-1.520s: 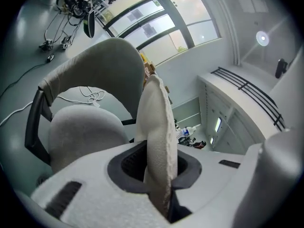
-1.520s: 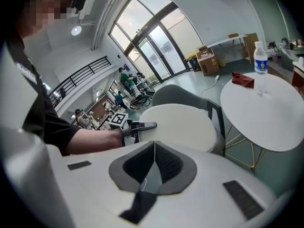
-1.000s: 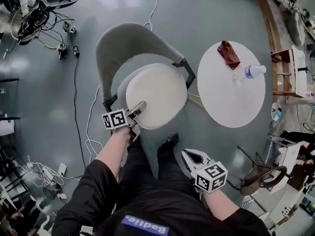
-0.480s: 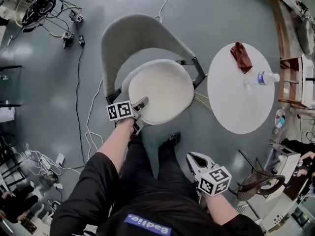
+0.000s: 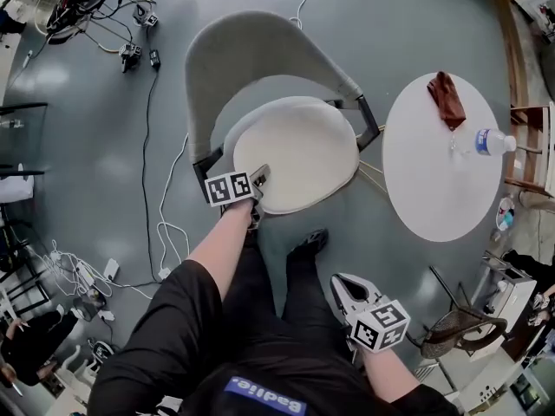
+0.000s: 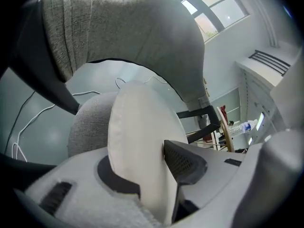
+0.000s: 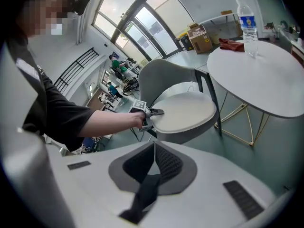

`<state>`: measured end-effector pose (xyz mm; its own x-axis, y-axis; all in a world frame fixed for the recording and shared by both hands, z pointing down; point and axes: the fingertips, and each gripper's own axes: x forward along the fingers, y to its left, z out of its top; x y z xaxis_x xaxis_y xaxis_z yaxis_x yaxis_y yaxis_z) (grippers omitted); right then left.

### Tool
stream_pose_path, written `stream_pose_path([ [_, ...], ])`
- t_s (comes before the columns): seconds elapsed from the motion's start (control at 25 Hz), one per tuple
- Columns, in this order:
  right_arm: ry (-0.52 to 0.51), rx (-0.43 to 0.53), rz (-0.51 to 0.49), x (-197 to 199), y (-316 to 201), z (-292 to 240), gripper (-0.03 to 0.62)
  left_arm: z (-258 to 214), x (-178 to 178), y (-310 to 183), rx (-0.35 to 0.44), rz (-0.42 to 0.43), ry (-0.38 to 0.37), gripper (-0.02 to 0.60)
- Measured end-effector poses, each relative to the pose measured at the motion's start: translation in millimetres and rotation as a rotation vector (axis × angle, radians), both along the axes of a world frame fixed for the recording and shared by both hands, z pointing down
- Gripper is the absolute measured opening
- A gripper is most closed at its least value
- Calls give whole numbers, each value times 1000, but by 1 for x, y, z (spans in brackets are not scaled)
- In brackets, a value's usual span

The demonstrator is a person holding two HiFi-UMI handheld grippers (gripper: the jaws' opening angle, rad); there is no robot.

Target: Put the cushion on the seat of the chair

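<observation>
The round cream cushion (image 5: 299,150) lies on the seat of the grey chair (image 5: 251,50), inside its curved backrest. My left gripper (image 5: 257,180) is at the cushion's near left rim. In the left gripper view the cushion's edge (image 6: 137,127) fills the gap between the jaws of this gripper (image 6: 135,156), which are opening while both pads still touch it. The right gripper view shows that hand at the cushion's rim (image 7: 183,110). My right gripper (image 5: 342,284) hangs low by my right leg, away from the chair; there it (image 7: 154,148) is shut with nothing in it.
A round white table (image 5: 434,180) stands right of the chair, with a water bottle (image 5: 494,141) and a red-brown cloth (image 5: 447,98) on it. White and black cables (image 5: 160,232) trail over the grey floor left of the chair. Clutter lines the room's edges.
My left gripper has sunk with the cushion's near rim, and the cushion now rests flat on the seat. My right gripper has dropped a little.
</observation>
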<state>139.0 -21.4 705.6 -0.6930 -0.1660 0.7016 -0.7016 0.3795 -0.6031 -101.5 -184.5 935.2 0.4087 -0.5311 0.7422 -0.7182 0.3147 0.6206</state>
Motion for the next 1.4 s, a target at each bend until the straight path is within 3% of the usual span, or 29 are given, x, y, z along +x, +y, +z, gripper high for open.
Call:
stream_pose_path([
  [0.4, -3, -45, 11, 3, 16, 24, 29, 40, -21, 7, -34, -13, -101, 236],
  [0.68, -1, -62, 11, 6, 30, 36, 29, 62, -33, 13, -56, -9, -134, 304],
  [1.0, 10, -58, 33, 8, 39, 37, 31, 66, -38, 16, -63, 11, -163, 339],
  [1.2, 19, -30, 48, 9, 39, 21, 31, 48, -37, 20, -91, 63, -224, 345],
  [1.4, 19, 19, 69, 5, 32, -4, 31, 27, -28, 31, -177, 168, -283, 345],
])
